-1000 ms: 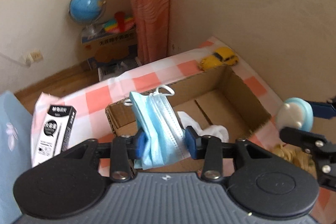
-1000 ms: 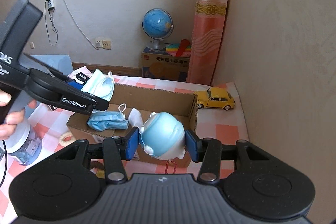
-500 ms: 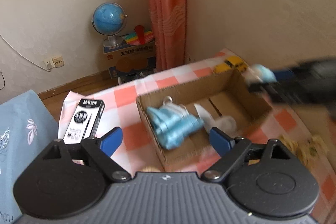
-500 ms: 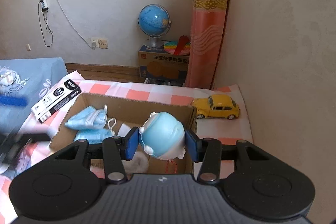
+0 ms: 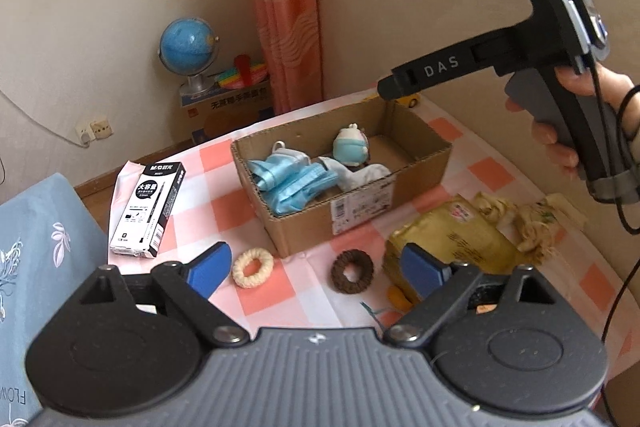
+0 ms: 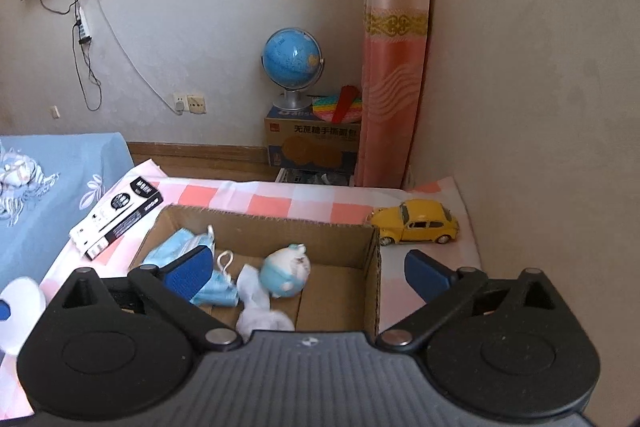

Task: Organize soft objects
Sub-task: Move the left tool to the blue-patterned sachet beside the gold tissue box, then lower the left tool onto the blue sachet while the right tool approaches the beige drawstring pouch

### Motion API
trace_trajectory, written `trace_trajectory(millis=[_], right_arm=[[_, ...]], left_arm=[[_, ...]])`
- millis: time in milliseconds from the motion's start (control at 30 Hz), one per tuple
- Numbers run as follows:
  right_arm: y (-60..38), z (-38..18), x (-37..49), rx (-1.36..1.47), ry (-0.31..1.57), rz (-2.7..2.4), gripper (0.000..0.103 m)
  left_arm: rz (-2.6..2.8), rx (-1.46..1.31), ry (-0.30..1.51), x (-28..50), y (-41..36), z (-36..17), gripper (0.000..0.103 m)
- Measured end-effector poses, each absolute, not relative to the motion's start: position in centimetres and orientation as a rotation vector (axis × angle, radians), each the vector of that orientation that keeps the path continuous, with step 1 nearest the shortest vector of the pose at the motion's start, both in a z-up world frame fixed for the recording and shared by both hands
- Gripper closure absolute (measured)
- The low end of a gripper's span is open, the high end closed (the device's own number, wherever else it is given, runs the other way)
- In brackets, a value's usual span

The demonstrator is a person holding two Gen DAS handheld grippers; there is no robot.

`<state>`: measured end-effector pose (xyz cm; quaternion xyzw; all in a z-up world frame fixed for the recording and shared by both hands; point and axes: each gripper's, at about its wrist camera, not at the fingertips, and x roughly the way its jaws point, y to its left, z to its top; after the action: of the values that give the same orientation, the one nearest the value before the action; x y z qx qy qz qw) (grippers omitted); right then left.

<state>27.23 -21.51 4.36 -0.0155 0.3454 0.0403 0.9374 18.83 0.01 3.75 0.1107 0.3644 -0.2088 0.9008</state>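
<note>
Lettering "DAS" marks right claw (image 6: 312, 273), opening, empty; left claw (image 5: 320, 269) opening, empty.

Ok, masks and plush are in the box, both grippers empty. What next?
Probably bring the left gripper down over the cream ring: it lies just outside the box, right ahead of the opening jaws.

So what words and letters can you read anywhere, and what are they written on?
"DAS": white letters on the black bar of the right gripper's handle.
"M&G": top of the black and white pen box; its other characters are too blurred to read.
Carton under the globe: a row of Chinese characters, too blurred to read.
Sticker on the cardboard box: too small.
Print on the yellow packet: too blurred.
</note>
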Motion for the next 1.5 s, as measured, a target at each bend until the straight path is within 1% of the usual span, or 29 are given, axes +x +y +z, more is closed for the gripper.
trace_trajectory(millis=[300, 767, 1000, 1167, 1400, 1500], right_arm=[[-21.4, 4.5, 20.3, -0.012, 0.714, 0.082, 0.000], [-21.4, 0.3, 10.3, -0.034, 0.762, -0.005, 0.000], [-22.3, -0.1, 7.9, 0.034, 0.766, -0.015, 0.000], [-22.3, -0.6, 7.5, 0.027, 0.780, -0.018, 0.000], [-22.5, -2.3, 6.6, -0.013, 0.821, -0.030, 0.000], [-22.7, -2.8, 6.1, -0.003, 0.830, -0.025, 0.000]], left_arm=[[-0.461, 0.189, 0.741, 15.5, 0.0, 3.7, 0.009], [-0.465, 0.159, 0.831, 15.4, -1.0, -0.2, 0.009], [-0.470, 0.166, 0.890, 15.8, -1.5, -2.8, 0.009], [-0.484, 0.197, 0.930, 14.5, -1.1, -4.0, 0.009], [-0.503, 0.230, 0.969, 13.0, -0.8, -5.1, 0.009], [-0.513, 0.228, 0.953, 12.9, -1.1, -4.9, 0.009]])
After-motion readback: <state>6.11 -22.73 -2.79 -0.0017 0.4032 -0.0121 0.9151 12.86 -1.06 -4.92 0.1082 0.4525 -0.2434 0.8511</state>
